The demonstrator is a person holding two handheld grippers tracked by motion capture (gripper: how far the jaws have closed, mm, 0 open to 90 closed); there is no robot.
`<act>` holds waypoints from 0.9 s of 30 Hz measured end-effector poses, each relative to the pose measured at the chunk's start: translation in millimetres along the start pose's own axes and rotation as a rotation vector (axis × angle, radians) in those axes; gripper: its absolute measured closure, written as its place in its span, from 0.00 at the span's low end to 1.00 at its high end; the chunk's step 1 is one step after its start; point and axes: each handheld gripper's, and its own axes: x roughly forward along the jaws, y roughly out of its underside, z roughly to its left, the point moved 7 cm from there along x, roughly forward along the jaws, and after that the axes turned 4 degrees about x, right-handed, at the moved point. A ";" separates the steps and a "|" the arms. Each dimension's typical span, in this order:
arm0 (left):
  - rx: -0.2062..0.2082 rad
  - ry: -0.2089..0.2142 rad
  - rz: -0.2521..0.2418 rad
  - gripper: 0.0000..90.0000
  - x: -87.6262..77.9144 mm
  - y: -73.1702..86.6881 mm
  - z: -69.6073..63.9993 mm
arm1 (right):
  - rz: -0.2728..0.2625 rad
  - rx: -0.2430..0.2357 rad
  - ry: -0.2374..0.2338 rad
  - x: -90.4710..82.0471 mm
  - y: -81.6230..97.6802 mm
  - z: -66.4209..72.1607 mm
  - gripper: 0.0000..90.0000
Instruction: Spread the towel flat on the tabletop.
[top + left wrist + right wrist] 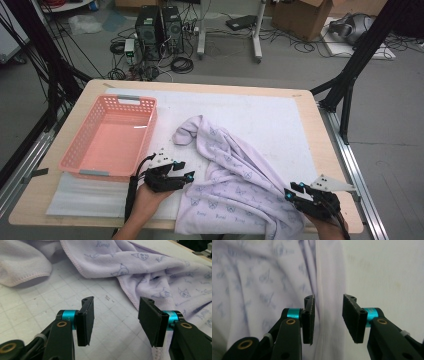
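Note:
A lilac towel (235, 170) printed with small cat faces lies crumpled across the right half of the white mat (260, 115), and its near end hangs over the table's front edge. My left gripper (185, 170) hovers open beside the towel's left hem. In the left gripper view the pads (86, 320) stand apart over bare gridded mat, with the towel (150, 270) just ahead and to the right. My right gripper (294, 190) is at the towel's lower right edge. In the right gripper view its jaws (328, 317) are open, and the towel's hem (324, 277) runs between them untouched.
A pink plastic basket (75, 145) stands on the left of the wooden table (30, 200), right behind my left hand. Black frame posts flank the table. Computers, cables and cardboard boxes sit on the floor beyond the far edge.

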 end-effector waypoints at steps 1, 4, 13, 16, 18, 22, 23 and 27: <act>-0.003 0.001 0.002 0.52 0.9 0.1 -0.4 | -0.007 -0.007 0.002 5.9 -6.4 0.6 0.68; 0.002 0.001 0.003 0.51 1.8 0.5 0.6 | -0.022 -0.050 0.014 33.1 -28.4 2.6 0.68; -0.004 -0.008 -0.008 0.50 -0.7 1.4 5.0 | 0.081 -0.136 -0.025 128.2 -77.6 21.1 0.73; 0.005 -0.007 -0.008 0.50 -0.8 1.8 3.8 | 0.123 -0.133 -0.013 138.2 -76.1 15.5 0.93; 0.005 -0.006 -0.005 0.50 -0.7 2.2 2.7 | 0.124 -0.103 -0.011 136.1 -75.7 10.2 0.95; 0.003 -0.010 -0.006 0.50 -1.1 2.2 3.3 | 0.069 -0.068 -0.002 121.1 -78.9 0.5 0.96; 0.005 -0.010 -0.005 0.50 -1.5 2.3 3.6 | 0.054 -0.053 0.009 116.6 -79.3 -3.3 0.96; 0.001 -0.014 -0.010 0.50 -3.5 1.7 4.3 | 0.013 0.014 0.076 96.6 -74.3 -26.0 0.96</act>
